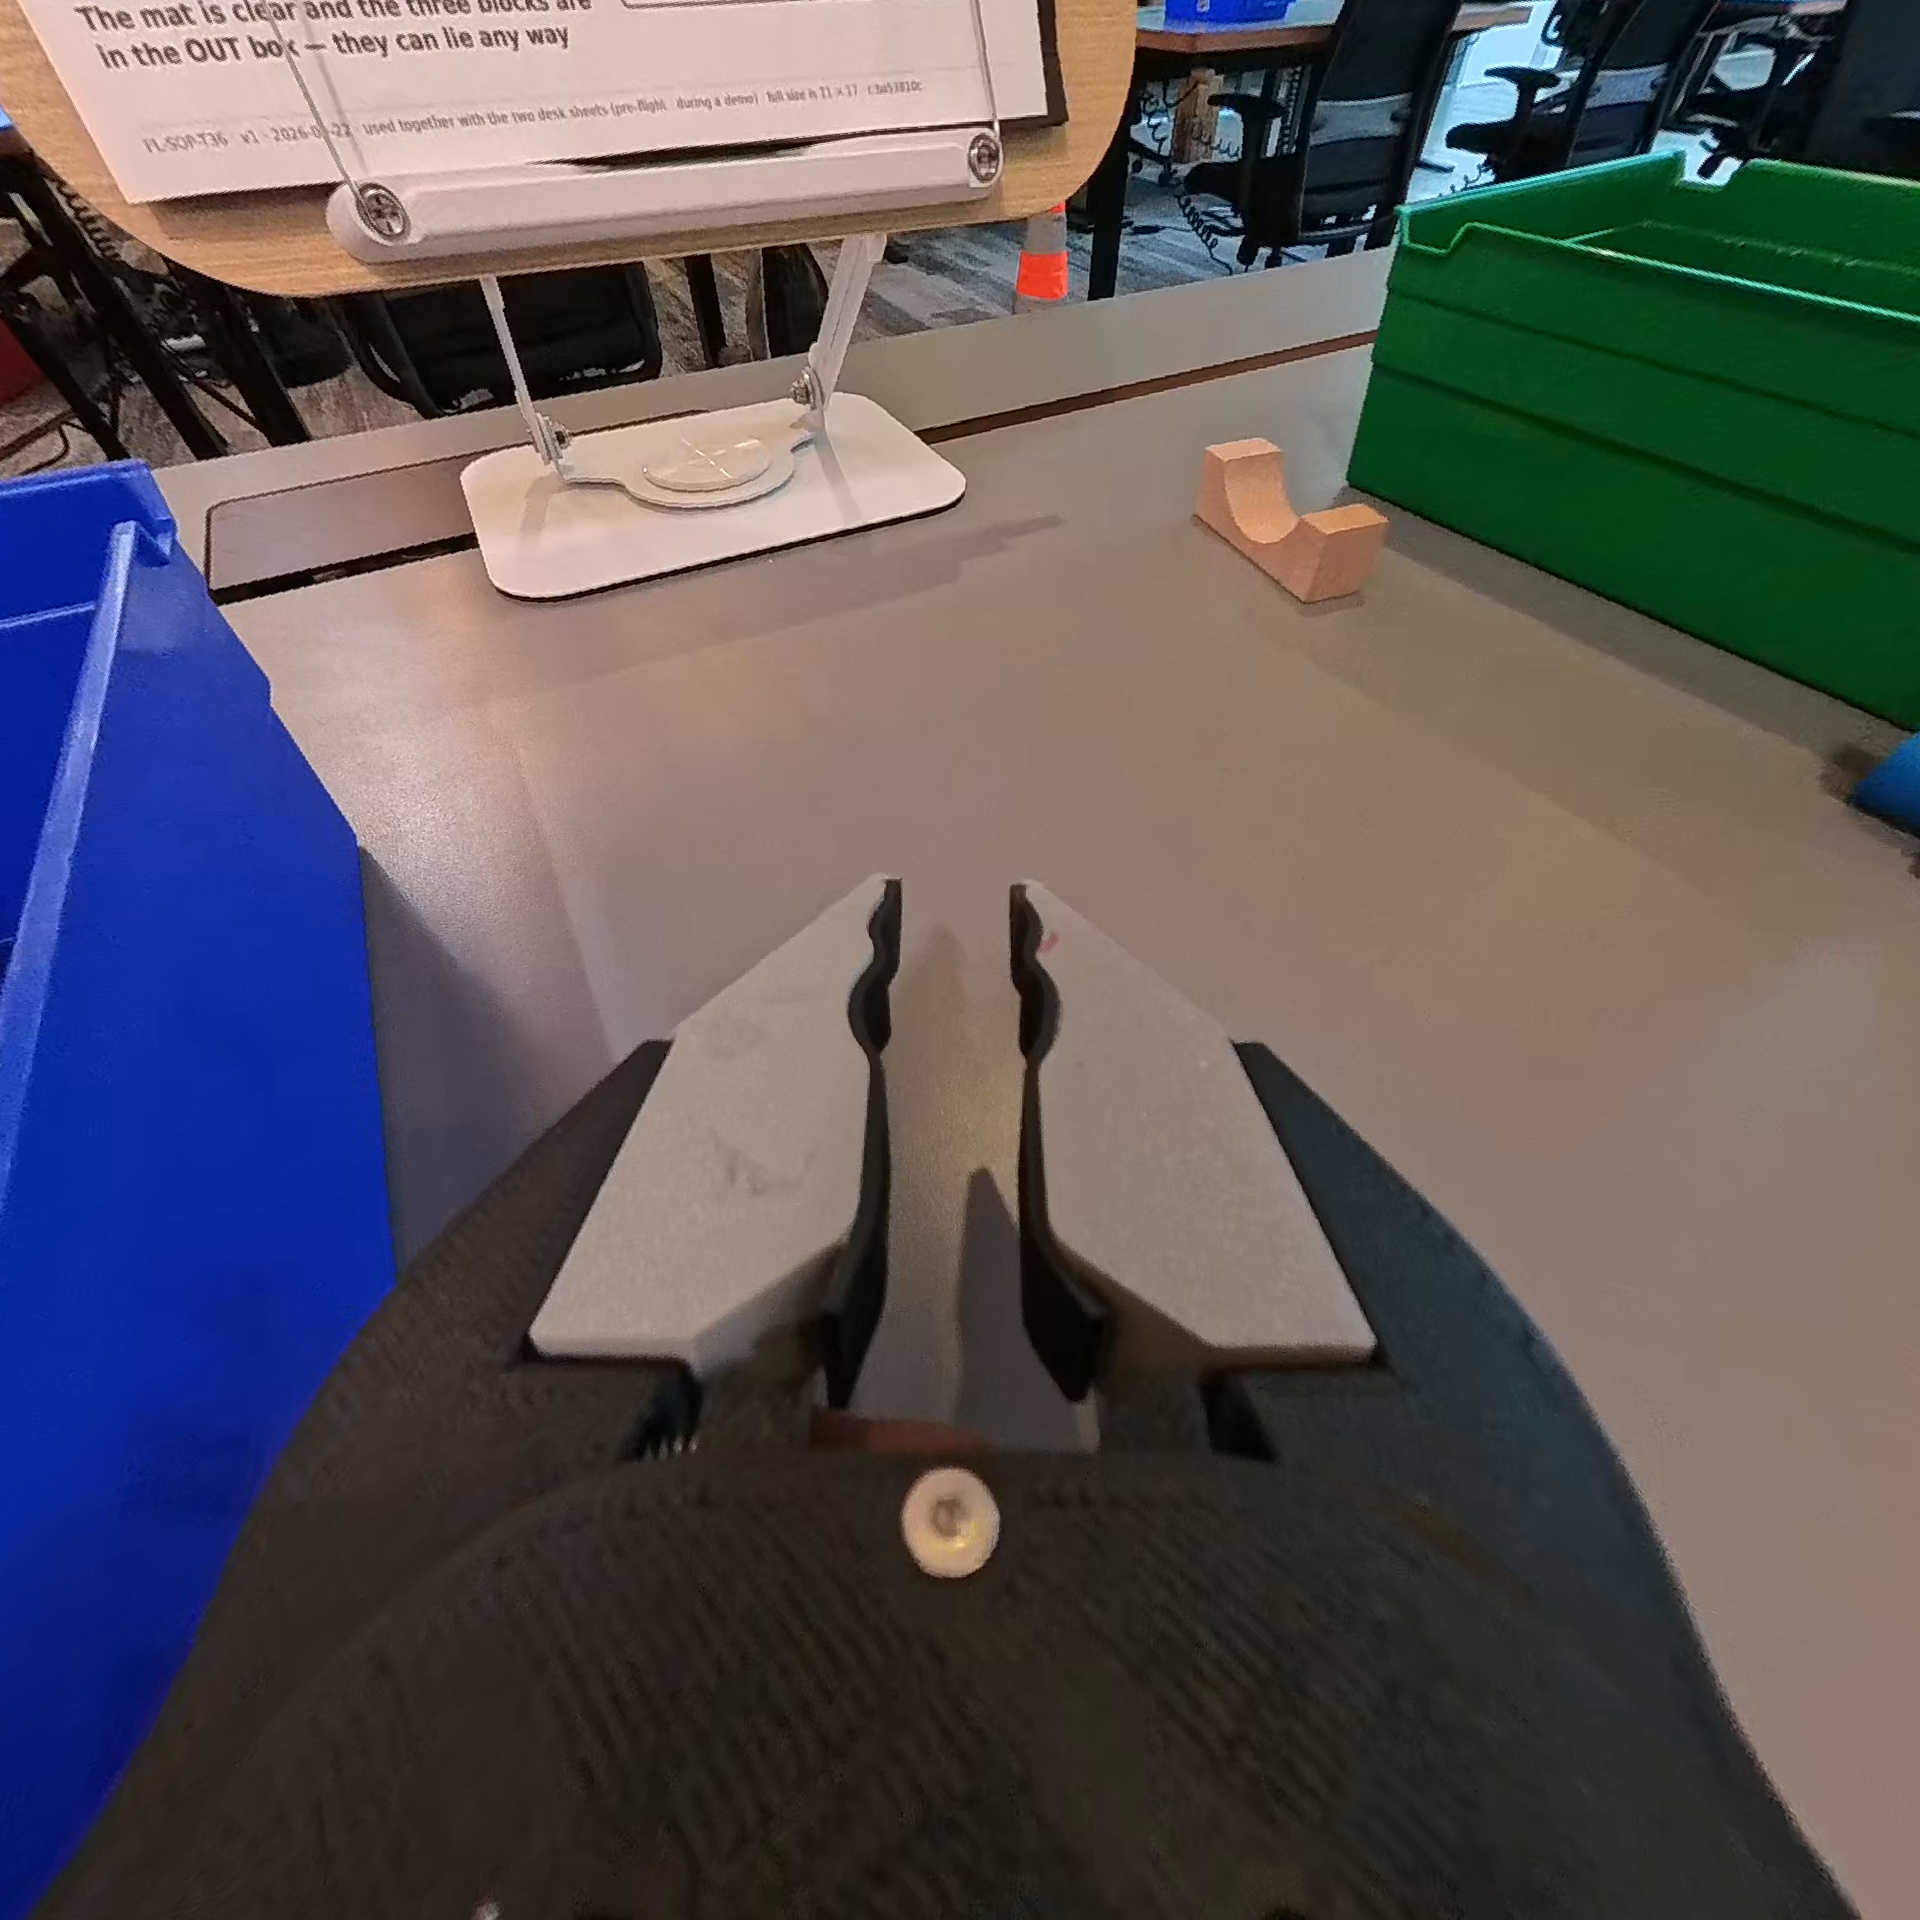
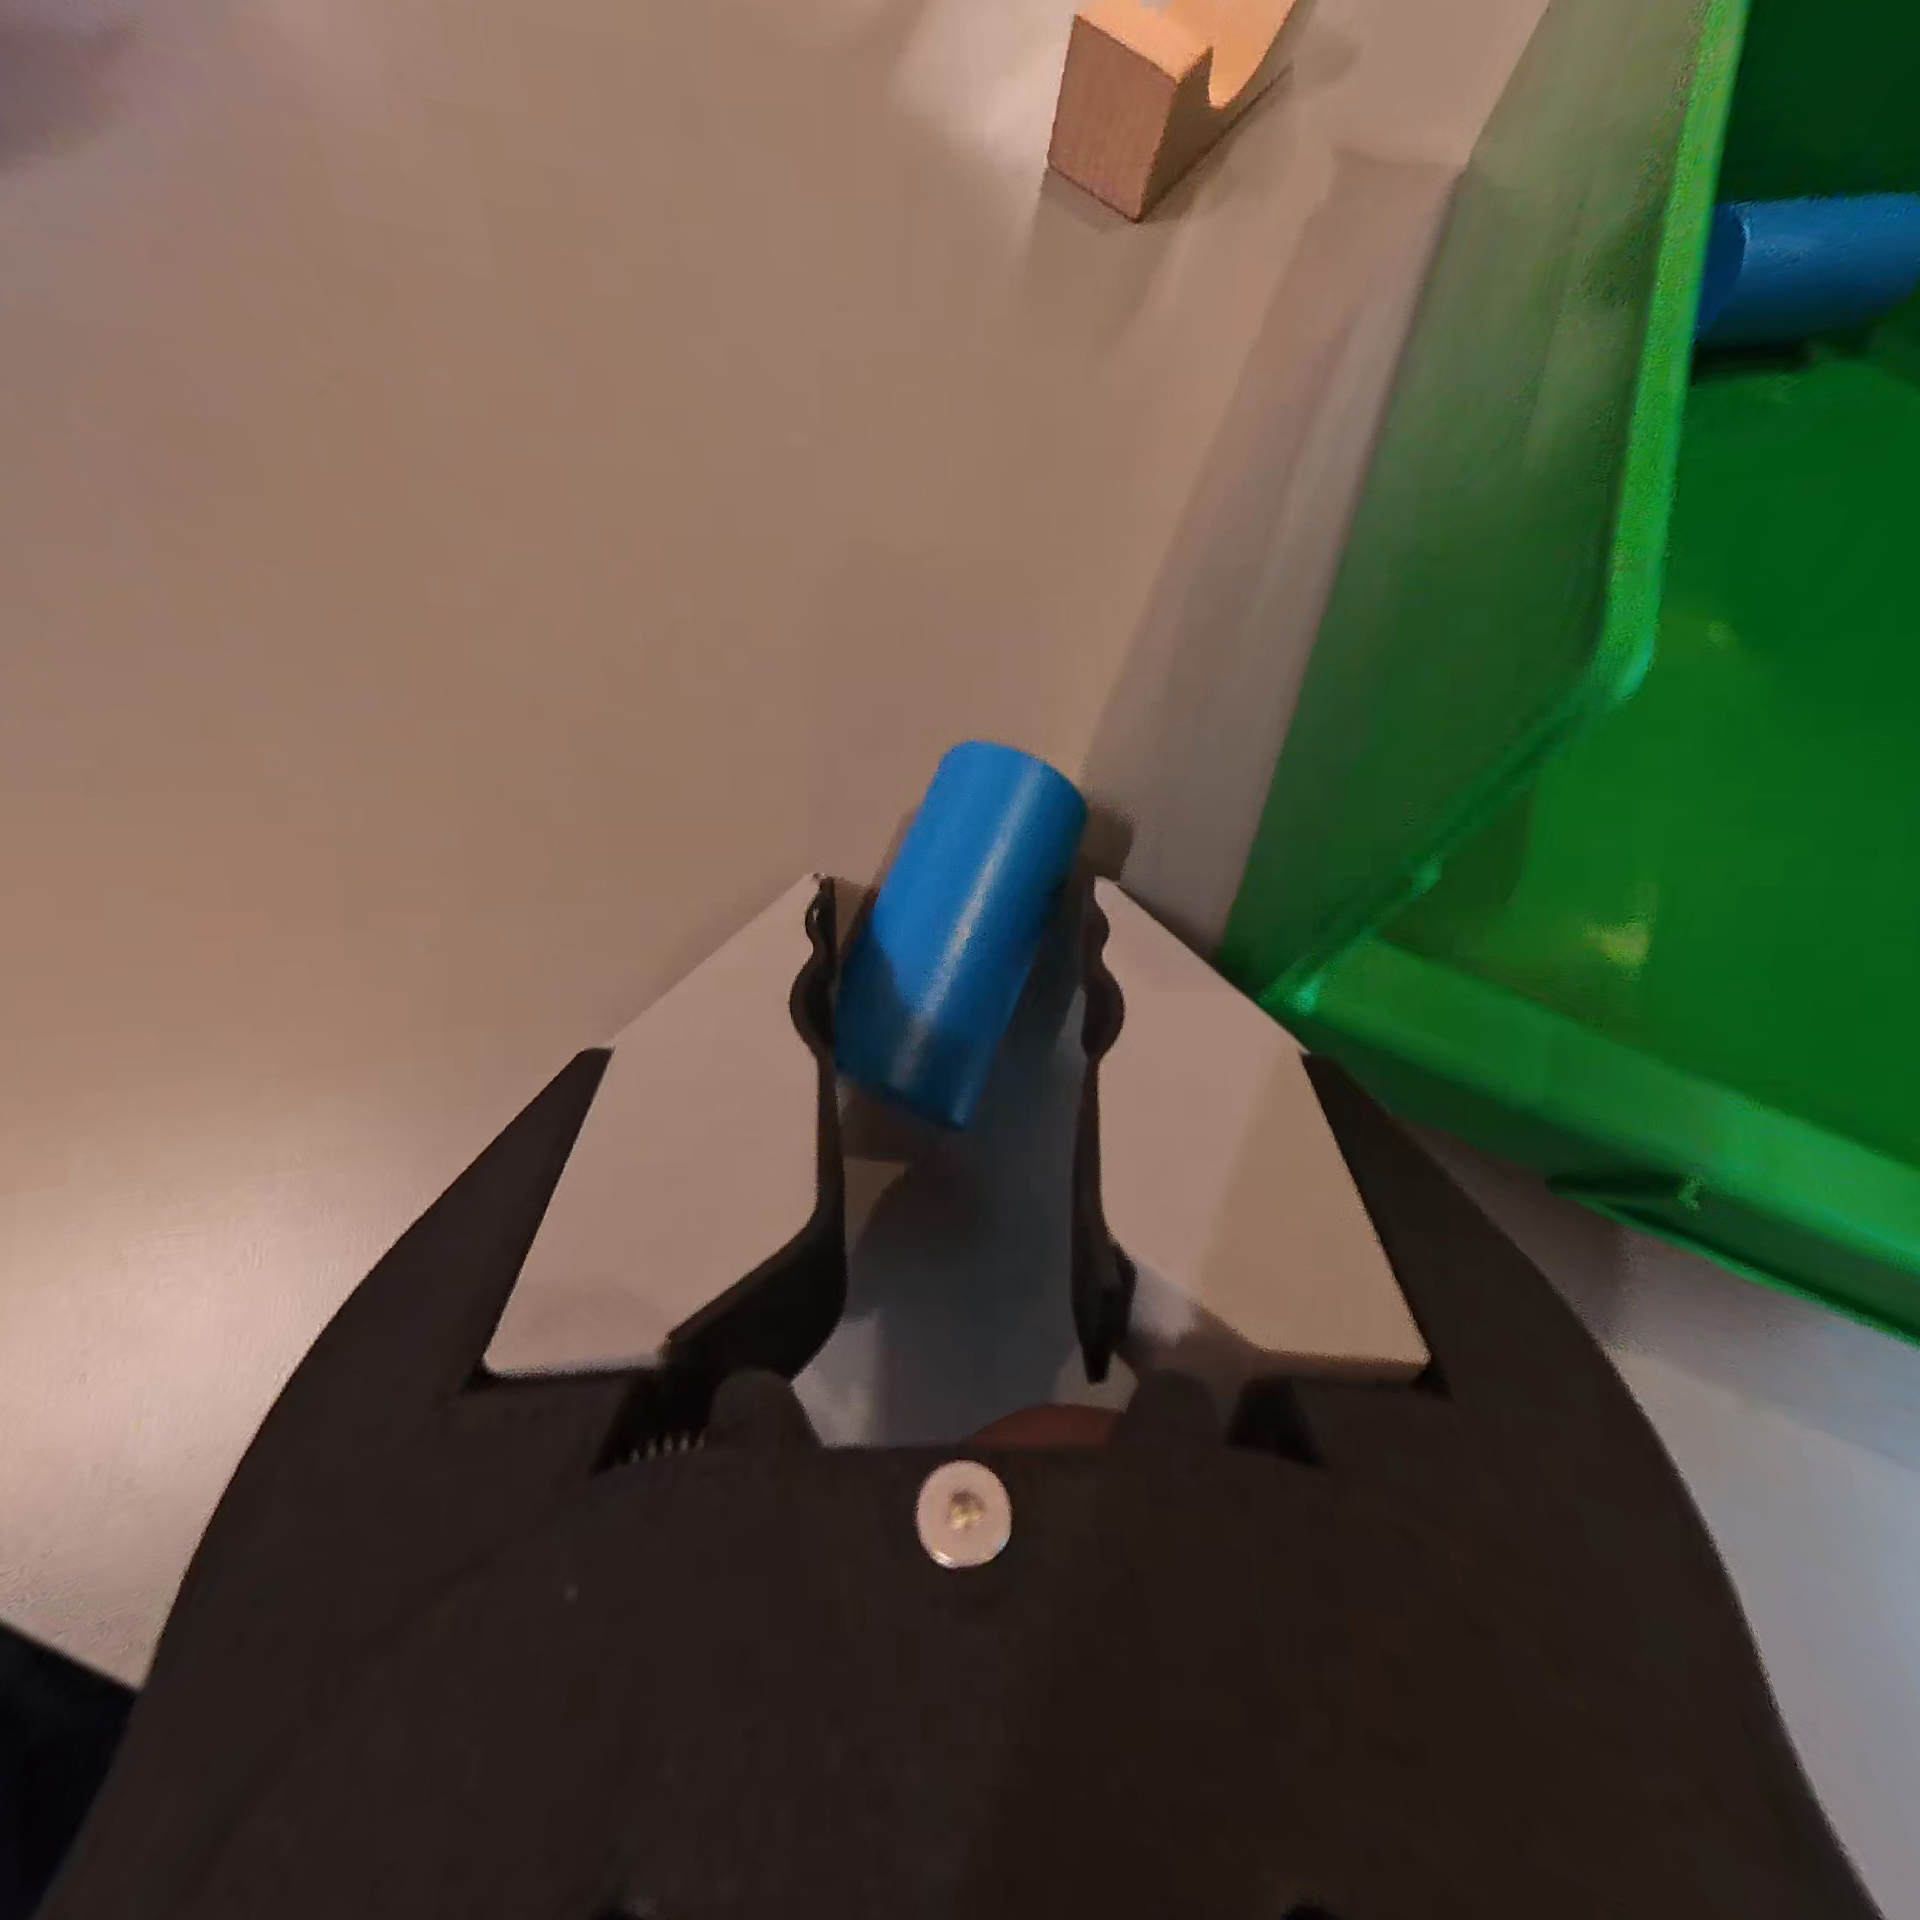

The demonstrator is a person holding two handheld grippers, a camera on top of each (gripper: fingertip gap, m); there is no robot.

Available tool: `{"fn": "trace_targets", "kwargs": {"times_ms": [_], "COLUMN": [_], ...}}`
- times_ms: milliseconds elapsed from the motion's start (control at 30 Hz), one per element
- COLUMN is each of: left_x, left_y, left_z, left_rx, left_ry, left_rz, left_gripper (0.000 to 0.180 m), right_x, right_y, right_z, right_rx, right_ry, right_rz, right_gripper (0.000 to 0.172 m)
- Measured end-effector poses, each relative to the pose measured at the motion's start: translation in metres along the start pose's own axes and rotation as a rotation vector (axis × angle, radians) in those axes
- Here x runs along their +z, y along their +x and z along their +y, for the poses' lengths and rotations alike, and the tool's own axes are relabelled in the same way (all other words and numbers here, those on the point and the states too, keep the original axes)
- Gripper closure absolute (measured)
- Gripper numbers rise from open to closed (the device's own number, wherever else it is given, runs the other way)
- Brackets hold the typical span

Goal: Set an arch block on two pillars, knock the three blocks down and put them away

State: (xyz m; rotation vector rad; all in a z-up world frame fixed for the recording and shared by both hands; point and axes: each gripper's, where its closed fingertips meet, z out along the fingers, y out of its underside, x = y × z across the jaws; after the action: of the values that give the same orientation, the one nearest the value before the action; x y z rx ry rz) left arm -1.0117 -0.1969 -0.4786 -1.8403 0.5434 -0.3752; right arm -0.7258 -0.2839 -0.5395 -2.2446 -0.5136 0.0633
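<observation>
A blue cylinder [image 2: 956, 935] lies tilted on the grey mat between the fingers of my right gripper [image 2: 956, 899]. The jaws stand apart around it, with a gap showing beside the left pad [image 2: 821, 935], so it is not gripped. A second blue cylinder [image 2: 1808, 270] lies inside the green bin [image 2: 1455, 727]. The wooden arch block [image 1: 1288, 520] lies on the mat beside the green bin [image 1: 1642, 416]; it also shows in the right wrist view [image 2: 1132, 125]. My left gripper [image 1: 954, 894] hovers over the mat, jaws slightly apart with nothing between them.
A blue bin [image 1: 125, 935] stands at the left of the mat. A white document stand [image 1: 717, 499] holding a sheet stands at the back. A bit of blue [image 1: 1891, 779] shows at the right edge. Office chairs and desks are beyond the table. About 30 centimetres separates my left fingertips from my right.
</observation>
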Motion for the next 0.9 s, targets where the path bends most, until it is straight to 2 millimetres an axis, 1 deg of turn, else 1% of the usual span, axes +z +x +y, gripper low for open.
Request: {"fn": "trace_targets", "kwargs": {"times_ms": [67,200,300,367,467,567,733,800,900], "left_x": [0.000,0.000,0.000,0.000,0.000,0.001,0.001,0.001,0.001], "left_y": [0.000,0.000,0.001,0.001,0.001,0.002,0.002,0.002,0.003], "left_z": [0.000,0.000,0.000,0.000,0.001,0.001,0.002,0.002,0.002], "left_rx": [0.002,0.000,-0.001,0.001,0.003,0.004,0.003,0.000,0.002], "left_ry": [-0.002,0.003,0.001,-0.002,-0.005,-0.009,-0.012,-0.013,-0.018], "left_rz": [0.001,0.002,0.006,0.007,0.007,0.008,0.010,0.013,0.017], "left_gripper": [0.162,0.162,0.162,0.162,0.162,0.162,0.162,0.162,0.162], "right_x": [0.005,0.009,0.006,0.002,-0.002,-0.003,-0.001,-0.001,-0.004], "right_y": [-0.003,-0.004,-0.003,0.001,0.002,-0.001,0.000,-0.003,-0.007], "right_z": [-0.006,-0.010,-0.006,-0.003,0.003,0.004,0.000,-0.004,-0.010], "right_rx": [-0.004,-0.008,-0.008,0.000,0.030,0.025,-0.045,-0.110,-0.151], "right_ry": [0.006,0.003,-0.001,-0.003,-0.009,-0.002,0.005,0.025,0.046], "right_rz": [0.015,0.041,0.056,0.072,0.045,0.013,0.046,0.062,0.072], "right_gripper": [0.122,0.129,0.135,0.132,0.135,0.142,0.142,0.142,0.142]}}
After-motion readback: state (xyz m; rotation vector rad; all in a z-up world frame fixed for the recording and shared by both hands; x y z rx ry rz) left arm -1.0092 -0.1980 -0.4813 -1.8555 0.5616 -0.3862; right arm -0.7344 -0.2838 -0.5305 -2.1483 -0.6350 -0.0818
